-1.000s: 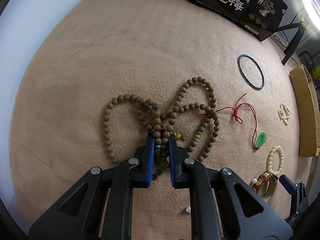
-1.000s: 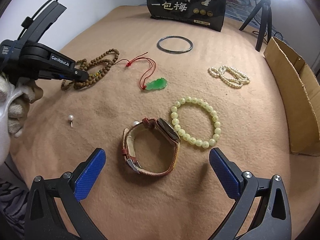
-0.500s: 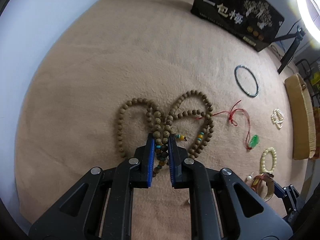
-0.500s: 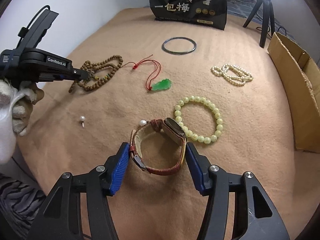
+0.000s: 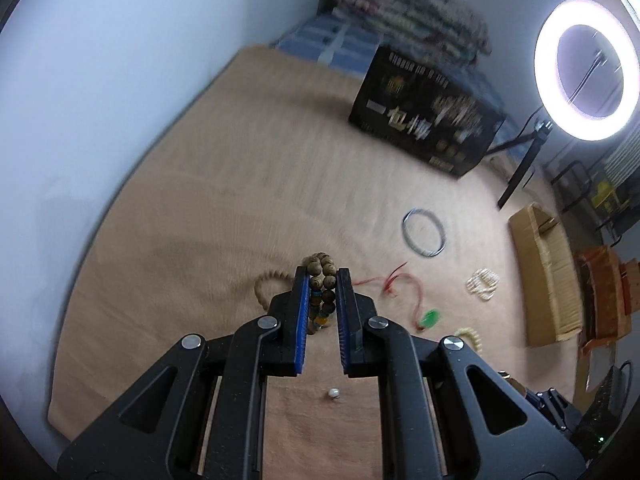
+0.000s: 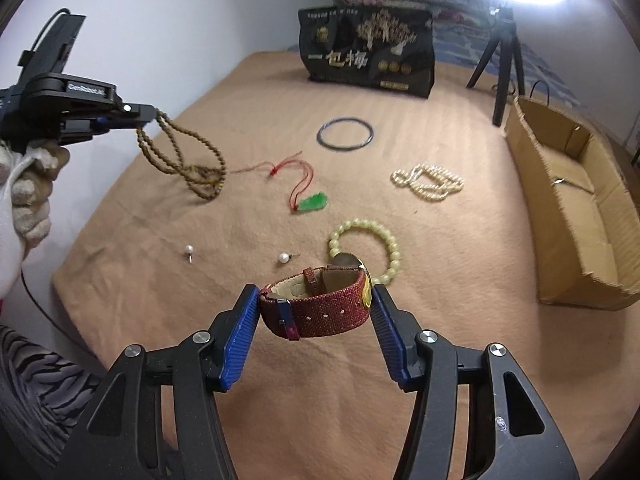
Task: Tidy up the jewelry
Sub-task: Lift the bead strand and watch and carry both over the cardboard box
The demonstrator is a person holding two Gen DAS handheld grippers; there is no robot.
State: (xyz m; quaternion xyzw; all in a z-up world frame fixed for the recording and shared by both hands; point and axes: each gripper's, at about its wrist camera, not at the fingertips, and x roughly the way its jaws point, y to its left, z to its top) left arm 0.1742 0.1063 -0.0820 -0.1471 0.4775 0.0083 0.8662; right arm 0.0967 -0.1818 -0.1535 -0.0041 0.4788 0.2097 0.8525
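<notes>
My left gripper [image 5: 322, 276] is shut on the brown wooden bead necklace [image 5: 323, 284]. In the right wrist view the left gripper [image 6: 150, 112] holds the necklace [image 6: 180, 160] up, its lower loops trailing on the tan blanket [image 6: 240, 340]. My right gripper [image 6: 316, 300] is shut on a red-strapped watch [image 6: 320, 306] and holds it above the blanket. The open cardboard box [image 6: 572, 208] stands at the right.
On the blanket lie a dark bangle [image 6: 345, 135], a green pendant on red cord [image 6: 313, 203], a white pearl strand [image 6: 428, 178], a pale green bead bracelet [image 6: 364, 240] and two pearl studs [image 6: 189, 249] [image 6: 284, 258]. A black bag [image 6: 368, 52] and a tripod [image 6: 500, 56] stand behind.
My left gripper has lifted the wooden bead necklace off the blanket. My right gripper has closed on the watch and raised it.
</notes>
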